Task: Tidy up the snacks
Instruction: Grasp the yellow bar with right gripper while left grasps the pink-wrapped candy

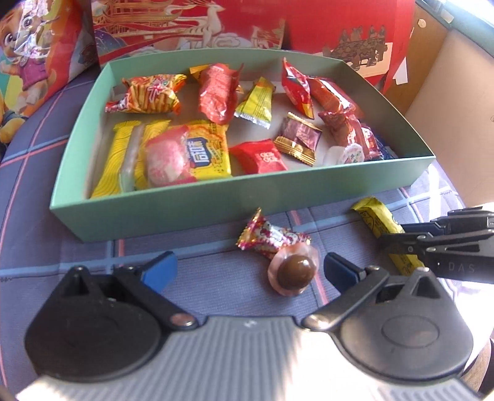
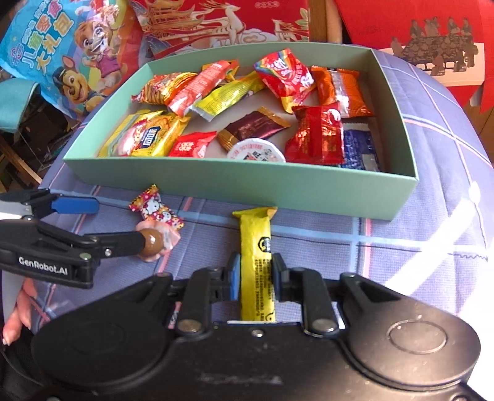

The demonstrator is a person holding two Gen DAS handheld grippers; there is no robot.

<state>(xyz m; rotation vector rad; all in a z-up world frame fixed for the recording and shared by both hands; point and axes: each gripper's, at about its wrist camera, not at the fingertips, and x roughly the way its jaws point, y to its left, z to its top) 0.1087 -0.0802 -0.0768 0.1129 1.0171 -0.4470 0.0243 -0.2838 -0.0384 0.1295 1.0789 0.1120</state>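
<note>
A yellow stick snack (image 2: 256, 262) lies on the plaid cloth in front of the green box (image 2: 240, 191). My right gripper (image 2: 255, 271) is shut on its middle, both blue pads pressing its sides. From the left wrist view, the same yellow stick snack (image 1: 375, 216) and right gripper (image 1: 398, 234) sit at the right. My left gripper (image 1: 249, 270) is open just above the cloth. A chocolate ball in pink wrap (image 1: 295, 273) lies between its fingers, nearer the right one, untouched. A Hello Kitty candy (image 1: 268, 237) lies just beyond the ball. The green box (image 1: 185, 212) holds several wrapped snacks.
Red gift boxes (image 1: 339, 24) stand behind the box. A cartoon snack bag (image 2: 61, 55) leans at the back left. A hand (image 2: 15, 314) holds the left gripper (image 2: 119, 222). Plaid cloth (image 2: 401, 246) covers the rounded surface, which drops off at the left.
</note>
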